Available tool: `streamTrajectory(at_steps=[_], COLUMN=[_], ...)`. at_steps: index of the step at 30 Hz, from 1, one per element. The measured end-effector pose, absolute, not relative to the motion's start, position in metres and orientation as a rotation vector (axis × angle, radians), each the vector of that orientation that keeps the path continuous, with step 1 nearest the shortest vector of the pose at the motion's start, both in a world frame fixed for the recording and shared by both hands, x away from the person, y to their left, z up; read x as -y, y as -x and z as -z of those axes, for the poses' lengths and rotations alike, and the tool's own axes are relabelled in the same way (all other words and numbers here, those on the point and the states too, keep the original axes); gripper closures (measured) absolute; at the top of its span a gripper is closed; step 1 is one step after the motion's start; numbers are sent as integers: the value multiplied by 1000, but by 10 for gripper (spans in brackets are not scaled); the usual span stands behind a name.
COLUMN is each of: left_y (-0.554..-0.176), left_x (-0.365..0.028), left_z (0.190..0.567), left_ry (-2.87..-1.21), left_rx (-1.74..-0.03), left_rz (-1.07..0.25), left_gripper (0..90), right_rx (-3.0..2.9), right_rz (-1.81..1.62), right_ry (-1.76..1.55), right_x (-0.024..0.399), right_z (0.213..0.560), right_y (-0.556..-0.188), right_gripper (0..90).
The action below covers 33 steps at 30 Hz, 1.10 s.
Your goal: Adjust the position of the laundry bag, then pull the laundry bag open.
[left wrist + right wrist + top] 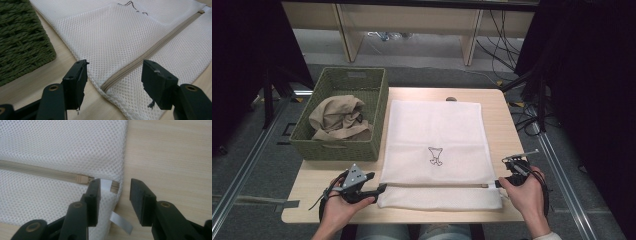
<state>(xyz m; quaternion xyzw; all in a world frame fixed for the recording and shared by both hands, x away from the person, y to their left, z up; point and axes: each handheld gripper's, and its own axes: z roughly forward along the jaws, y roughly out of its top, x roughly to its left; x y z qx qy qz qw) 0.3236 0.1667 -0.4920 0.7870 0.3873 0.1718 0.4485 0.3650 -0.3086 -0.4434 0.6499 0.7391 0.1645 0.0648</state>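
White mesh laundry bag (434,132) with a small dark line drawing, lying flat on the worktop (499,107) — beige zipper (140,61) closed across its near end, white pull tab (121,221) at the right edge.

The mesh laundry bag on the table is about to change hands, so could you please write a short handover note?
Left gripper: open, at the bag's left zipper end.
Right gripper: open, at the zipper pull and its white tab.
Mesh laundry bag: flat on the table, zipped shut.
Beige garment: in the green woven basket.
Left: presumably unzip and load the garment.
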Motion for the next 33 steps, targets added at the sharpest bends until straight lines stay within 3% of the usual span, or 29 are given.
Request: streamTrajectory(at_steps=[17, 33], left_y=[-324, -326], left_x=[-154, -149], left_z=[490, 491], left_ry=[-1933, -1942], left_rx=[-941, -919], left_rz=[-384, -367], left_gripper=[373, 382], right_rx=[-2274, -2373], right_rz=[-437, -341], right_ry=[-2057, -2022], right_x=[307, 304], right_z=[449, 461], right_y=[-377, -412], right_gripper=[615, 600])
